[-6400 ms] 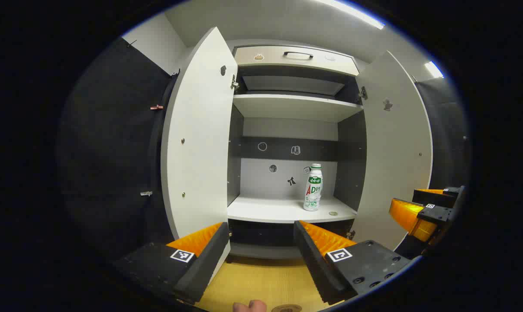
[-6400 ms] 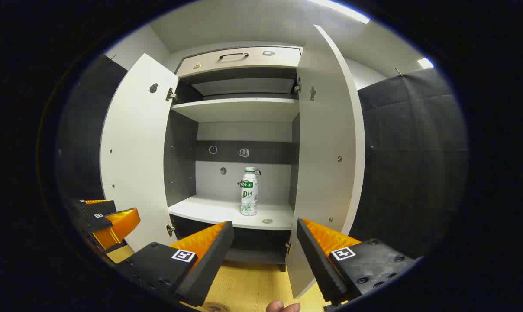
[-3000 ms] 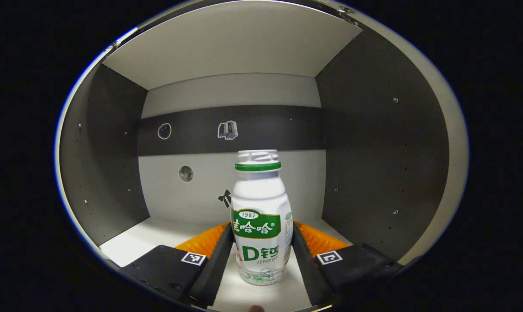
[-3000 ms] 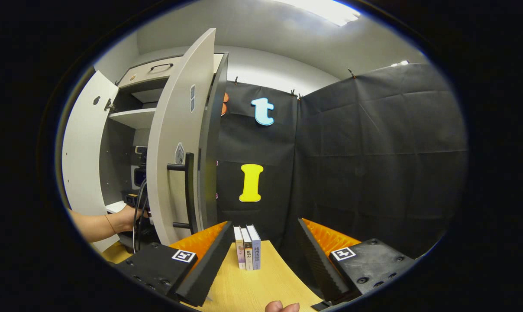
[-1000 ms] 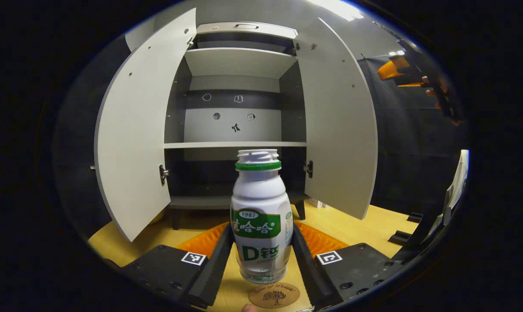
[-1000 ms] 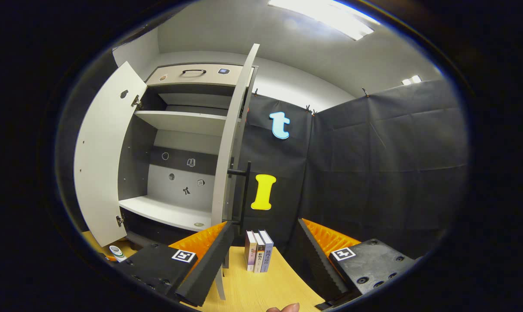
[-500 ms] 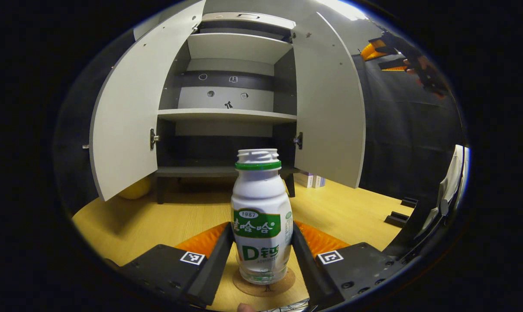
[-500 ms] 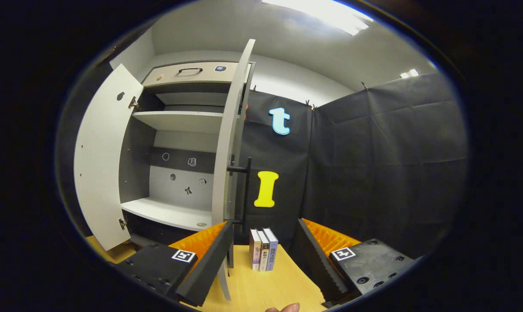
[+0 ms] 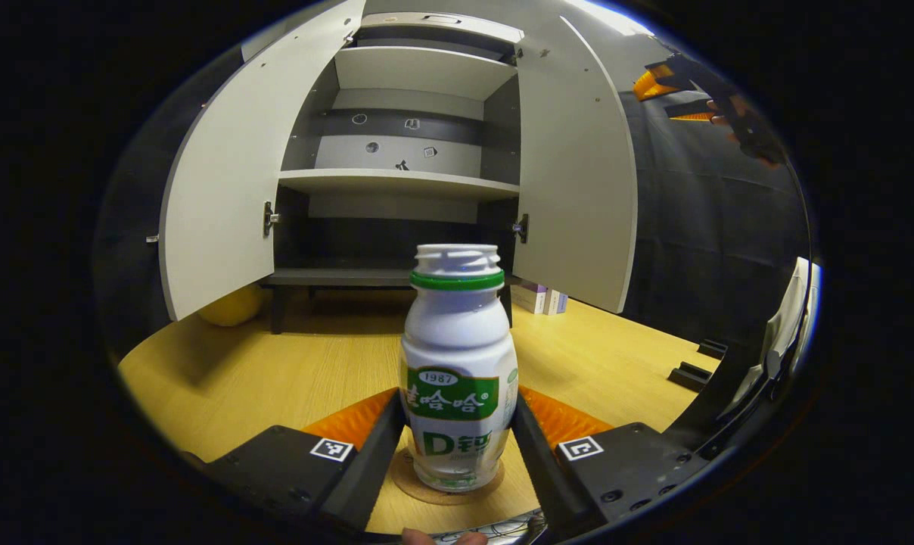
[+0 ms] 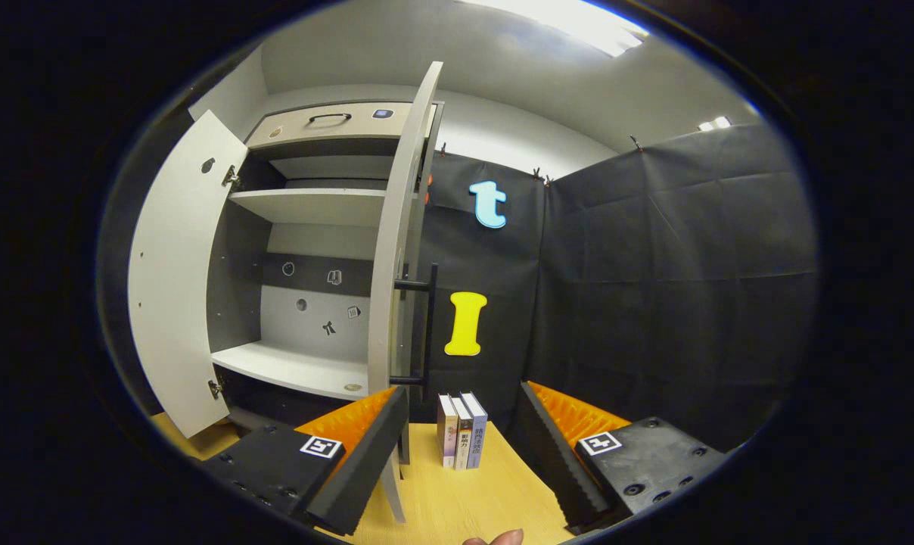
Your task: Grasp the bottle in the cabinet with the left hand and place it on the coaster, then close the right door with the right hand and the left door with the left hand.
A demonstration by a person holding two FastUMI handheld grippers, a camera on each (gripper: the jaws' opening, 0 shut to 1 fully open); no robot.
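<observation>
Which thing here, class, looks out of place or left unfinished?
The bottle stands upright on the coaster, nothing spilled. Its mouth seems uncapped. Both cabinet doors, left door and right door, hang wide open.

Bottle (image 9: pixel 457 363): white plastic, slightly glossy, printed wrap label, clear base. Coaster (image 9: pixel 427 487): matt, looks like cork or wood. Table top (image 9: pixel 275 378): light wood-grain laminate, smooth, low sheen. Cabinet doors (image 9: pixel 222 197): smooth matt off-white board; hinges (image 9: pixel 269 219) shiny metal. Shelf (image 10: pixel 290 367): same pale board; side walls dark matt panel. Door handle (image 10: pixel 427 325): black bar, satin. Booth wall (image 10: pixel 654 288): black cloth, matt, creased. Books (image 10: pixel 461 440): paper covers, slight gloss. Left gripper (image 9: pixel 457 446): ribbed pads, matt body.
</observation>
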